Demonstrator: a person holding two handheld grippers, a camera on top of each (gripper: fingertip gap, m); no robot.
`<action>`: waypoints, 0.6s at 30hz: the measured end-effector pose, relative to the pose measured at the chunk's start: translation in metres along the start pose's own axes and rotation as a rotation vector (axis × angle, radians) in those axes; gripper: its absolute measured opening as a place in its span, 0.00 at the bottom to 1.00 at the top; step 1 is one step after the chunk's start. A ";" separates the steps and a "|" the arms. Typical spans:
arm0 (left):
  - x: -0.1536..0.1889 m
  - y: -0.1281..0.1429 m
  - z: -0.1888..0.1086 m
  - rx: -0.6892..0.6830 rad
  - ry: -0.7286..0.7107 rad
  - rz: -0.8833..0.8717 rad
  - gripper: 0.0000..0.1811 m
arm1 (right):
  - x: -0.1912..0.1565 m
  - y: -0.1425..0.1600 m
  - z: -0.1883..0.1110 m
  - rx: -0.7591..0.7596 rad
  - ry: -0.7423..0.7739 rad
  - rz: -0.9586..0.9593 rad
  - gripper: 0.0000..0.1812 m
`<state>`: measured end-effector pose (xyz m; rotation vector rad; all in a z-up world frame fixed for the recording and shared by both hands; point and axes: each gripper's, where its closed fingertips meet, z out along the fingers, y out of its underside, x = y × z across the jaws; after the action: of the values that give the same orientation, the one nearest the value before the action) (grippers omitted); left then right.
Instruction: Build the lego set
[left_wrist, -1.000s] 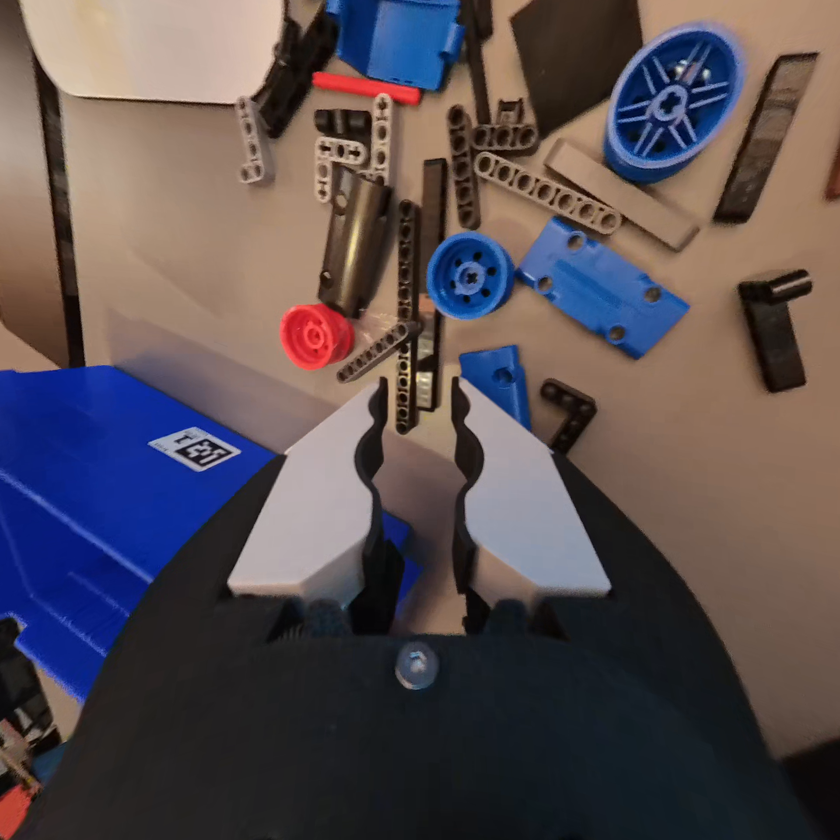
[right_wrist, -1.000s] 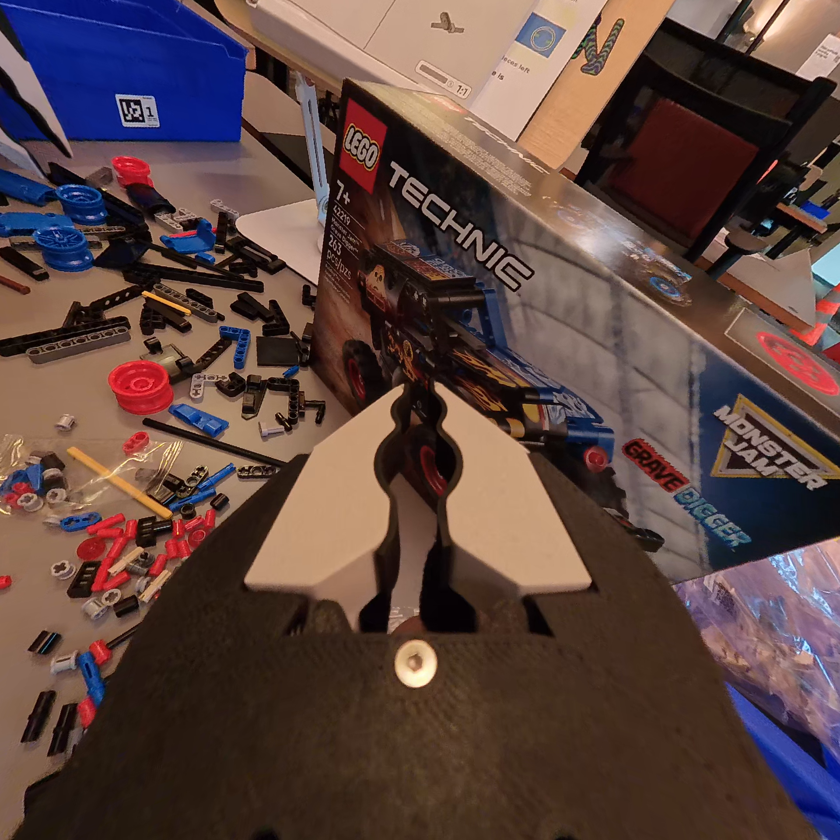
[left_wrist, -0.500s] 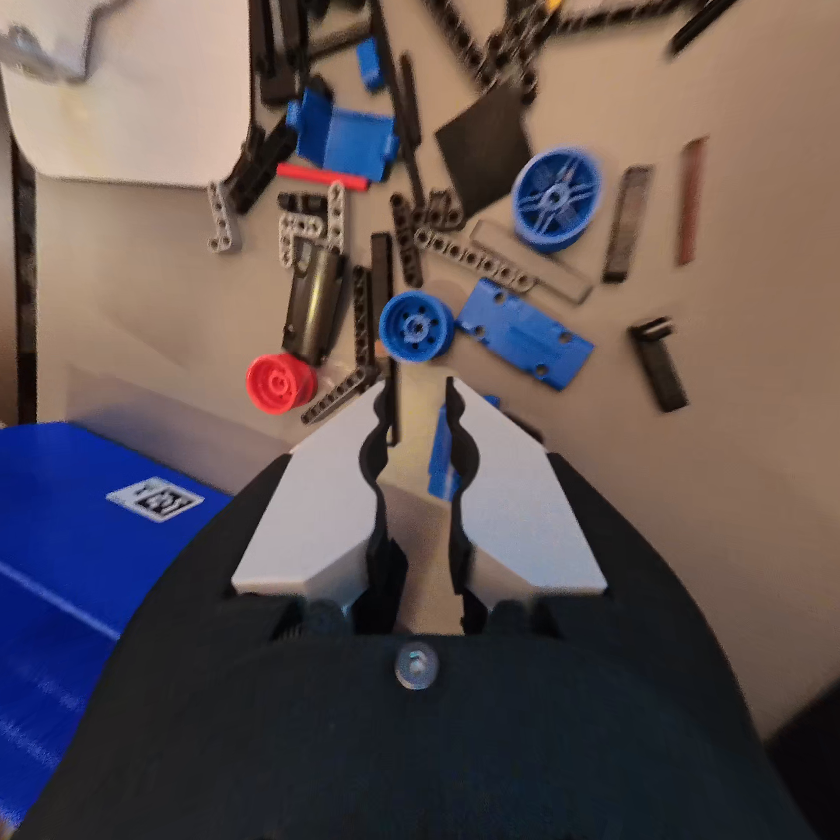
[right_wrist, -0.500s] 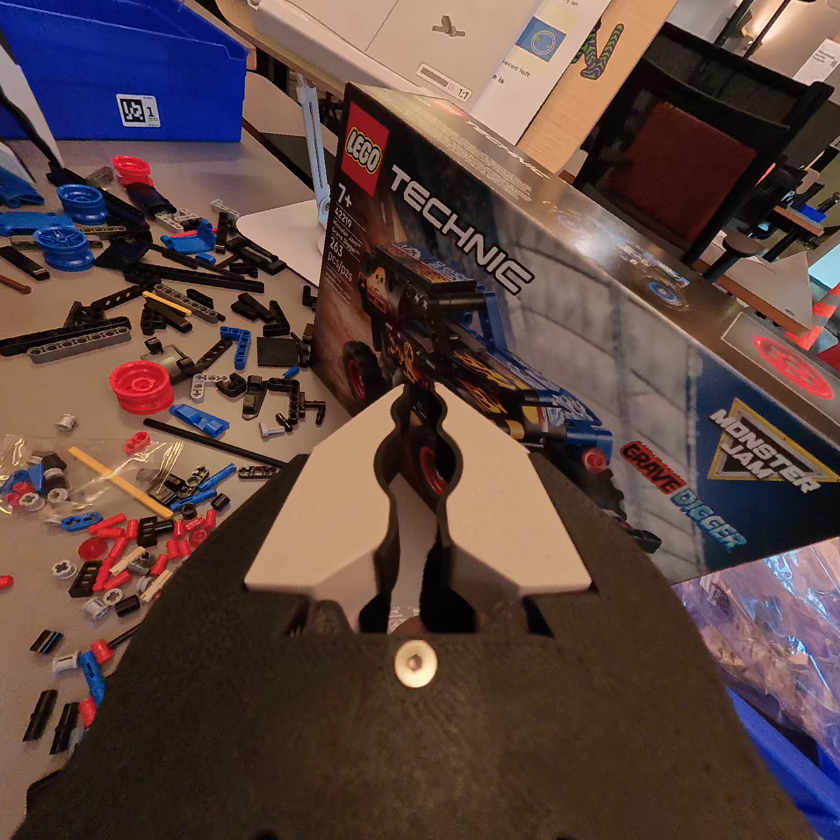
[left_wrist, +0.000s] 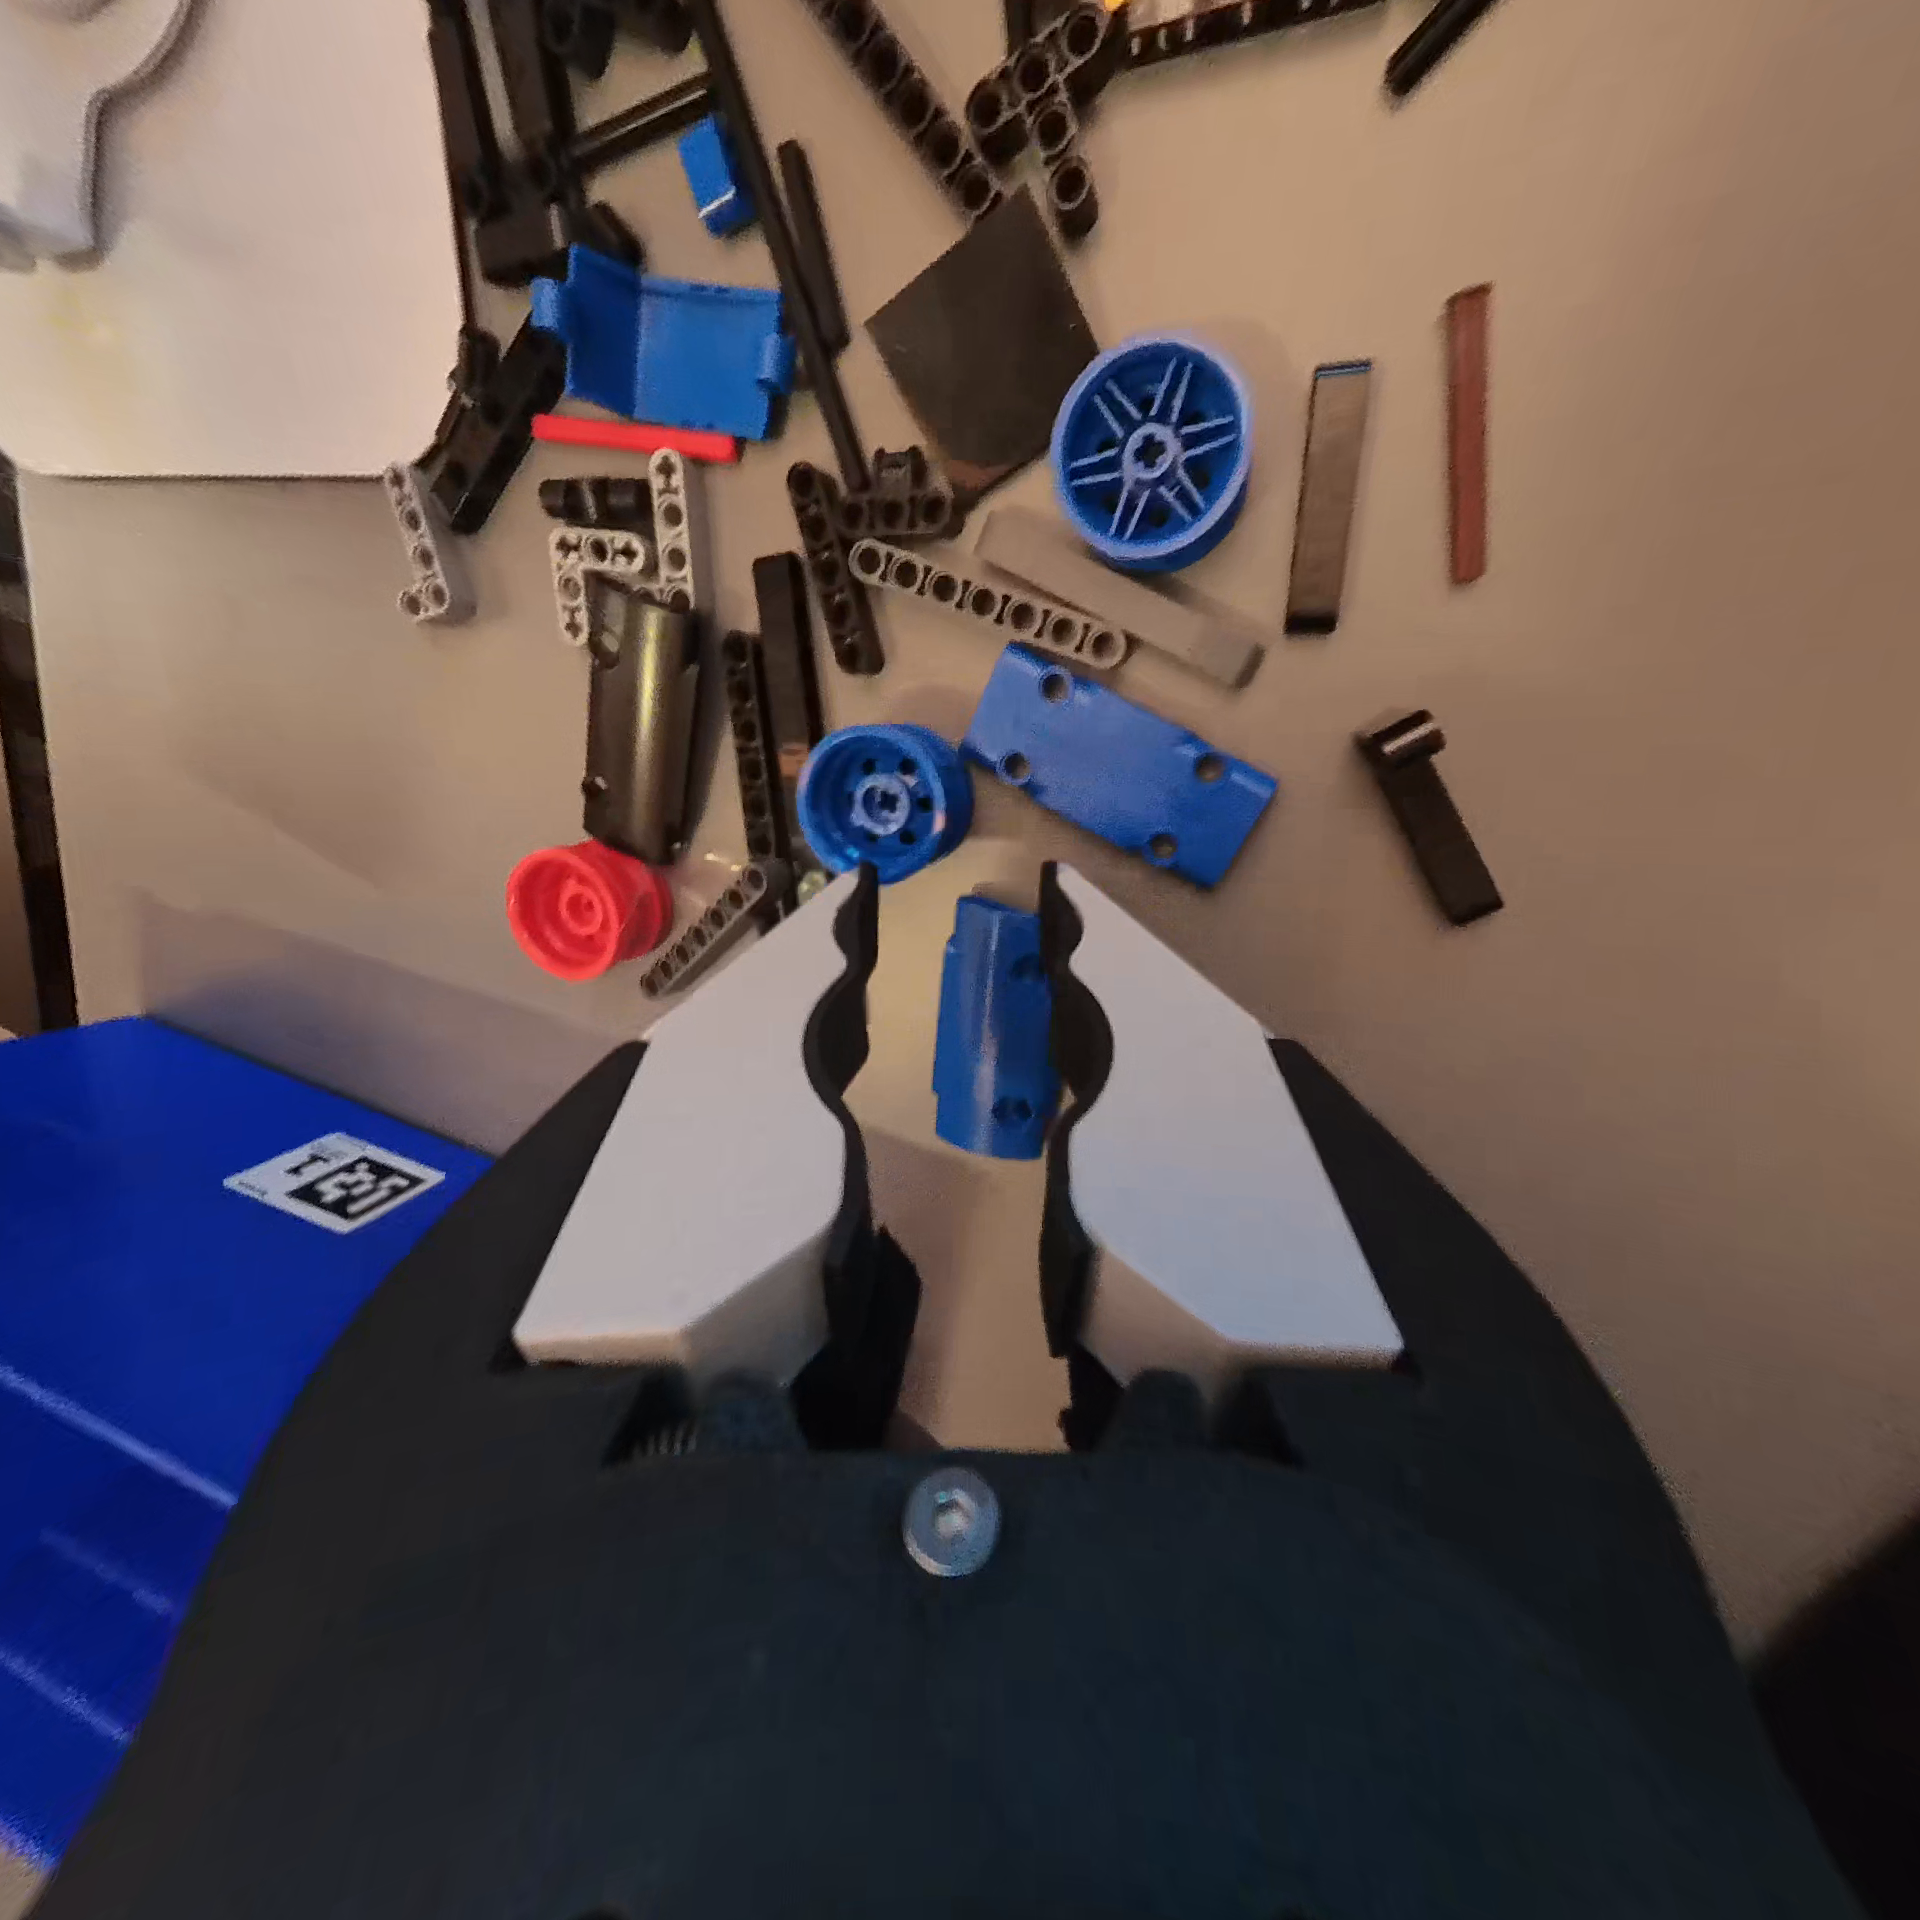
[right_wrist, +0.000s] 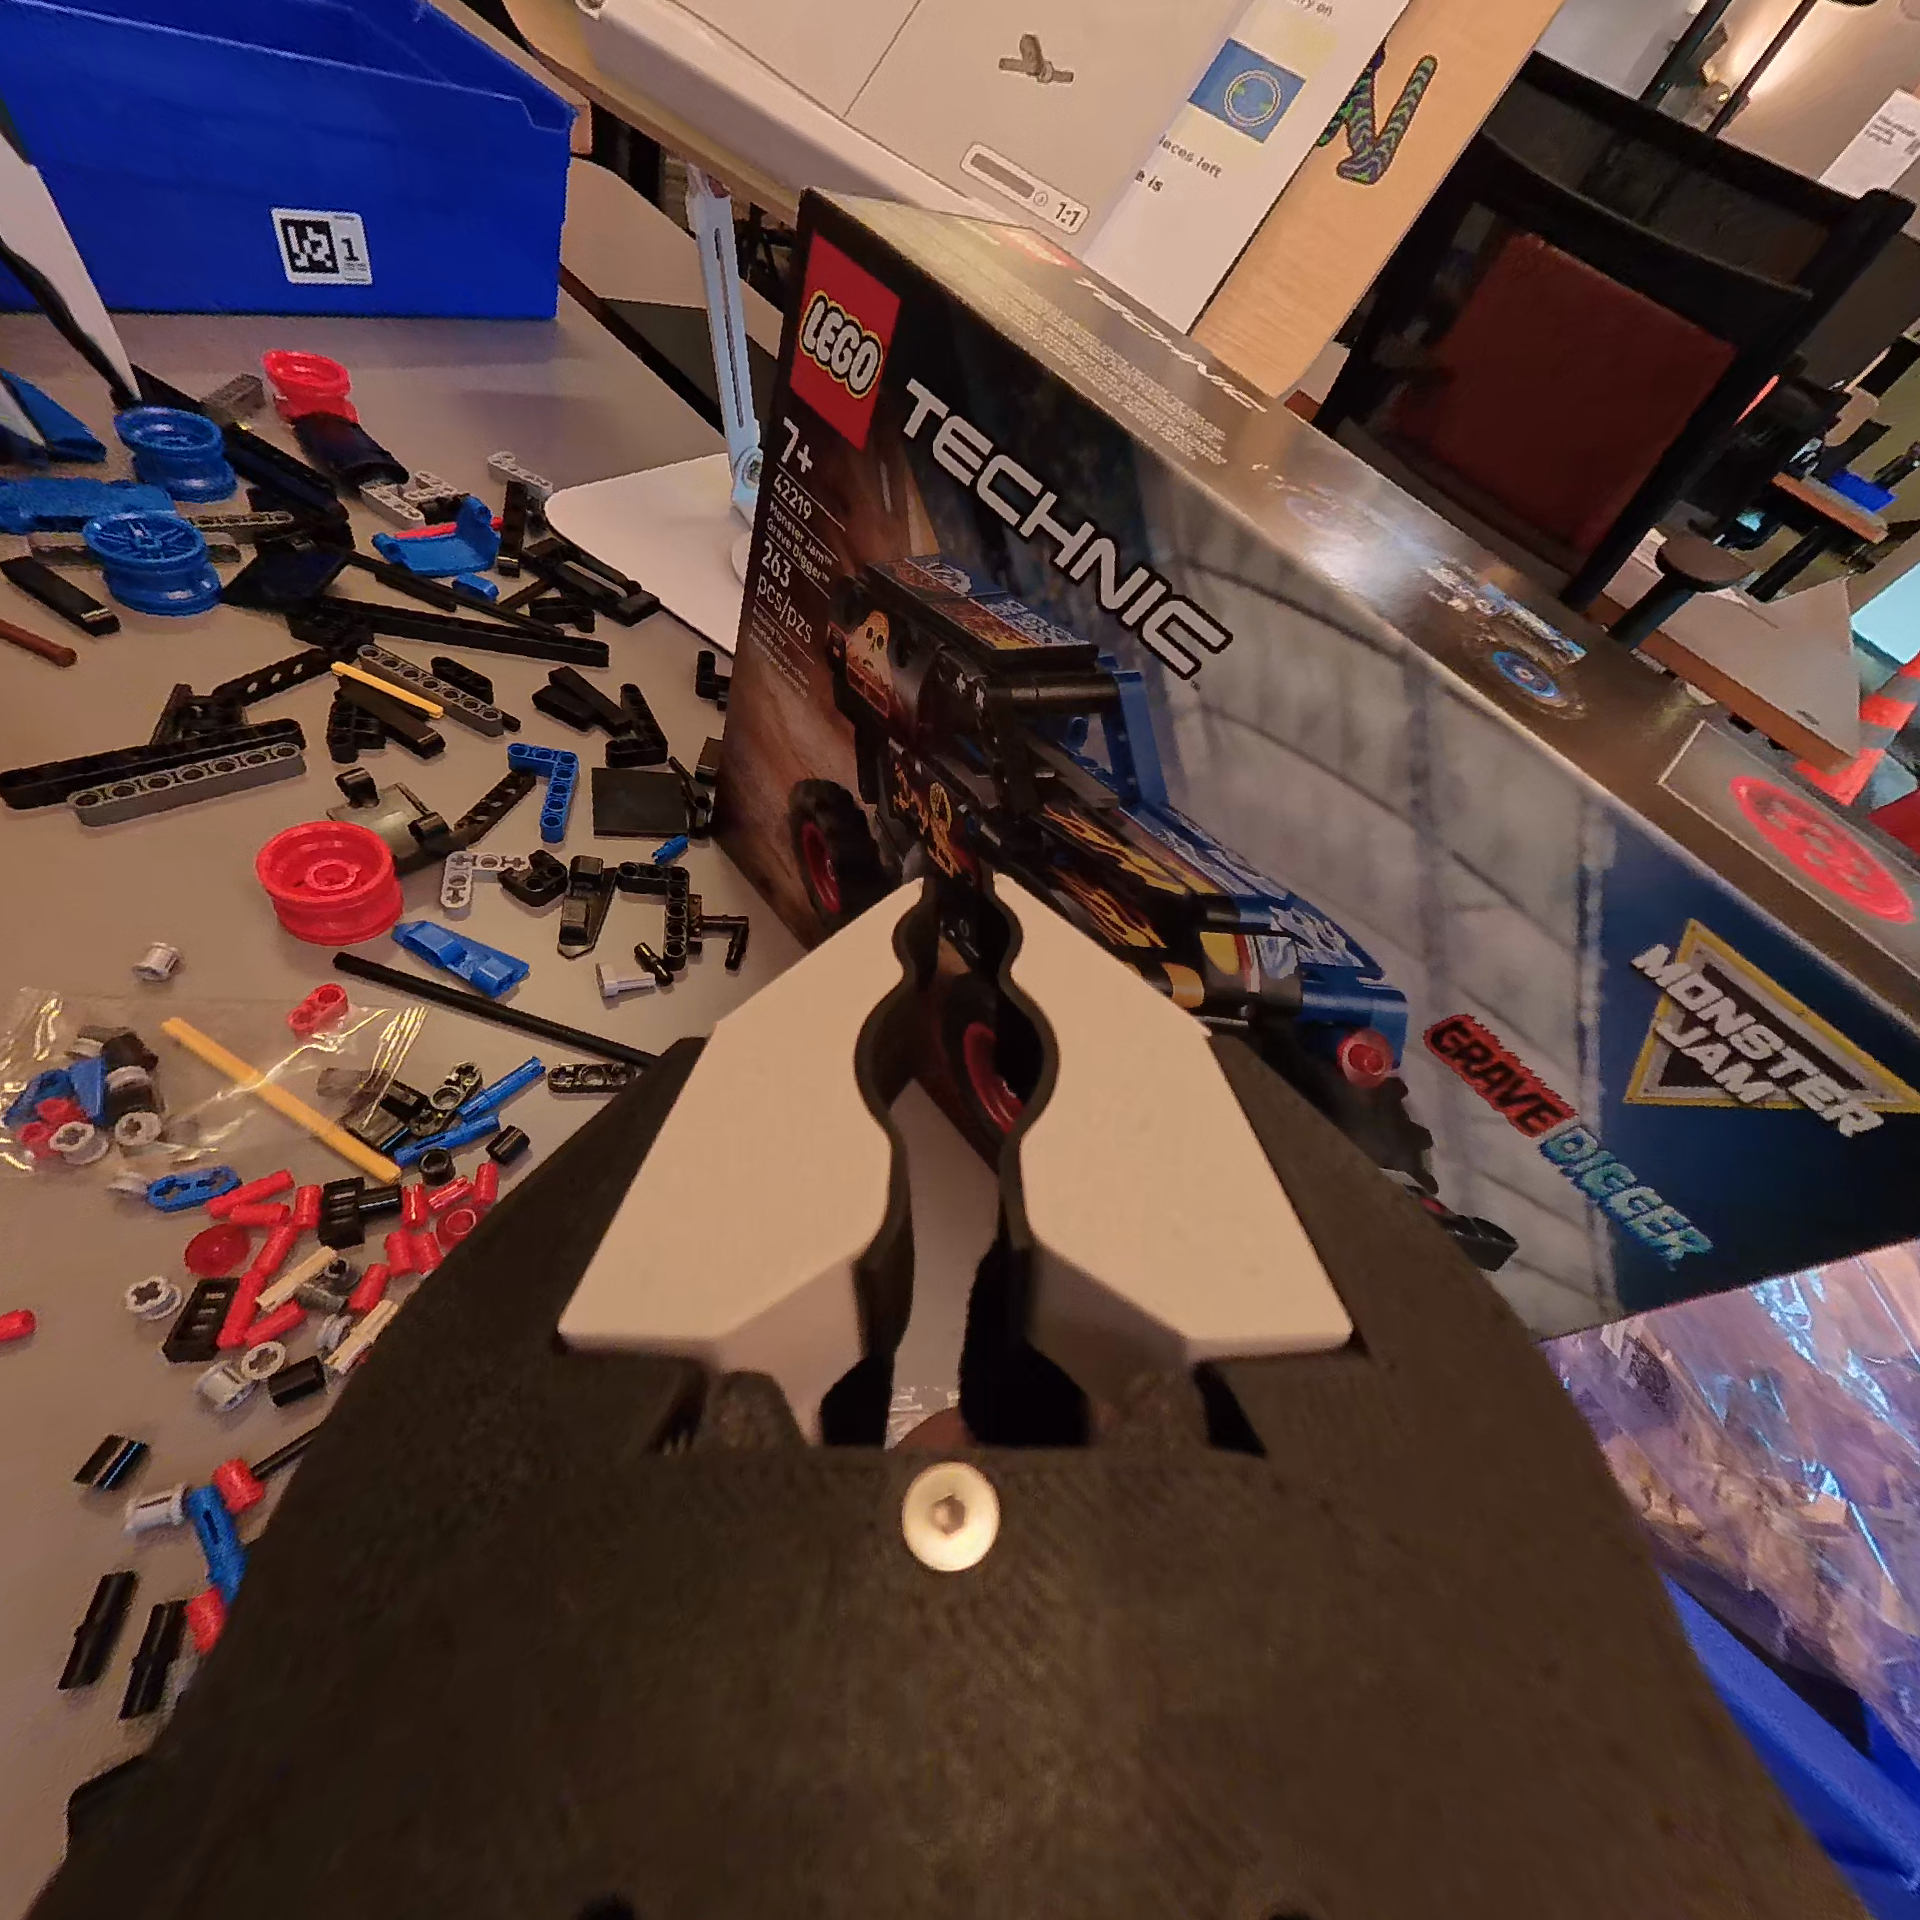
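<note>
Item 1. Left tongs (left_wrist: 951, 883): jaws parted by a moderate gap, gripping nothing. Poised above the worktop (left_wrist: 1621, 436), pointed down at a small blue curved panel (left_wrist: 987, 1039) that lies between the fingers and close to the right-hand one. Judged to be lining up for a pick; whether the tips touch the surface cannot be told.

Item 2. Right tongs (right_wrist: 954, 894): jaws nearly closed, only a thin wavy slit between them, nothing visibly gripped. Held away from the parts and facing the set's box (right_wrist: 1299, 727), apparently idle while the other side works.

Item 3. Loose parts, spread flat and unstacked across the worktop, presumably so each can be found at a glance. Just past the left fingertips: a small blue wheel hub (left_wrist: 883, 800), a blue plate with holes (left_wrist: 1117, 779), a red wheel hub (left_wrist: 582, 909), a black cylinder piece (left_wrist: 644, 717). Farther on: a large blue spoked wheel (left_wrist: 1148, 452), a grey holed beam (left_wrist: 987, 603), a blue hinged panel (left_wrist: 665, 358), and assorted black beams.

Item 4. Blue bin (left_wrist: 156, 1299) with a square marker, at the worktop edge nearest the left tongs.

Item 5. Small red, black and blue pins (right_wrist: 291, 1226) heaped beside an opened clear bag (right_wrist: 208, 1070), toward the near edge.

Status: no assembled section visible; the build appears to be at the part-gathering stage.
</note>
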<state>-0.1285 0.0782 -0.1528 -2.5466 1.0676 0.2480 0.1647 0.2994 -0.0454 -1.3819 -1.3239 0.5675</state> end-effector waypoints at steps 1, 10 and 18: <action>-0.001 0.001 -0.003 0.009 0.004 -0.013 0.16 | 0.000 0.000 0.000 -0.001 -0.001 -0.001 0.03; 0.027 0.029 -0.013 -0.084 0.122 -0.042 0.14 | -0.001 0.003 0.001 -0.010 -0.005 -0.001 0.03; 0.038 0.030 -0.003 -0.118 0.173 -0.020 0.04 | -0.001 0.003 0.002 -0.010 -0.005 -0.002 0.03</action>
<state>-0.1230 0.0328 -0.1697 -2.7238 1.1196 0.0883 0.1637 0.2993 -0.0488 -1.3875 -1.3334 0.5641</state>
